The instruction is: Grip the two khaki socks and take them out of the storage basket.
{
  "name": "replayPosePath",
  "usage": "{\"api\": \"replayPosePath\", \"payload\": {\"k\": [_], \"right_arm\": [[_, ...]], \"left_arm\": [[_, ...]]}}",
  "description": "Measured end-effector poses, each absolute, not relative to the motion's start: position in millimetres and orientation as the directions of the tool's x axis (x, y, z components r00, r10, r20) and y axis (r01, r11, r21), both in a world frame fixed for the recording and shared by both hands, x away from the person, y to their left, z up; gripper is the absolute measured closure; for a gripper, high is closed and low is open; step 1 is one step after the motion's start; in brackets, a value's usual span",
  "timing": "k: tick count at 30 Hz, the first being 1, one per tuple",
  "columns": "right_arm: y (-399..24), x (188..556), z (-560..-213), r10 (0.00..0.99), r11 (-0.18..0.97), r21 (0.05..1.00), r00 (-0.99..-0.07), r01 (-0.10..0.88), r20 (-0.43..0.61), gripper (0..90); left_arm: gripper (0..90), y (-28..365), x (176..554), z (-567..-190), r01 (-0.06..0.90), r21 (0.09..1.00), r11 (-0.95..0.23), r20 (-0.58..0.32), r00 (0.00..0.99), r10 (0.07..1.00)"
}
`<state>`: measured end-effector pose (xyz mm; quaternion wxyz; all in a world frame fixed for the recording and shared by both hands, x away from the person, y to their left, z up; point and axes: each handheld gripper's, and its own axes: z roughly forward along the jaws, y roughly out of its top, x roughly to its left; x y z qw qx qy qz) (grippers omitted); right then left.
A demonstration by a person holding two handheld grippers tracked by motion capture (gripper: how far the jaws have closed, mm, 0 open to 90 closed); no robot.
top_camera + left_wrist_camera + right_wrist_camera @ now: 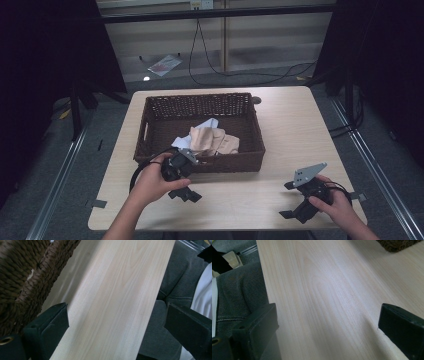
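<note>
High view: wicker basket (200,131) sat mid-table toward the far edge, beige cloth (215,141) and a white one (206,125) inside | left gripper (186,192) by basket's near wall, right gripper (292,200) near the table's (290,125) near right corner | gripper views: both sets of jaws spread wide, nothing held, person's grey trousers (172,290) past the near edge

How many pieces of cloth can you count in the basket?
2: a beige cloth bunched near the front of the wicker basket, and a pale blue-white cloth tucked under and behind it. More may lie hidden beneath them.
</note>
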<state>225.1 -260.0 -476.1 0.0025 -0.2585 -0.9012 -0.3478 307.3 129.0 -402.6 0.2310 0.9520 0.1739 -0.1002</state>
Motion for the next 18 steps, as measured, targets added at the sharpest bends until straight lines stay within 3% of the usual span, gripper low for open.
{"api": "replayPosePath", "payload": {"k": [18], "right_arm": [[-259,225,-477,0.461,0.627,0.622,-0.867,0.469,0.189,2.0]], "left_arm": [[4.9,121,330,-351,0.404,0.405,-0.82,-0.312,0.904,0.291]]}}
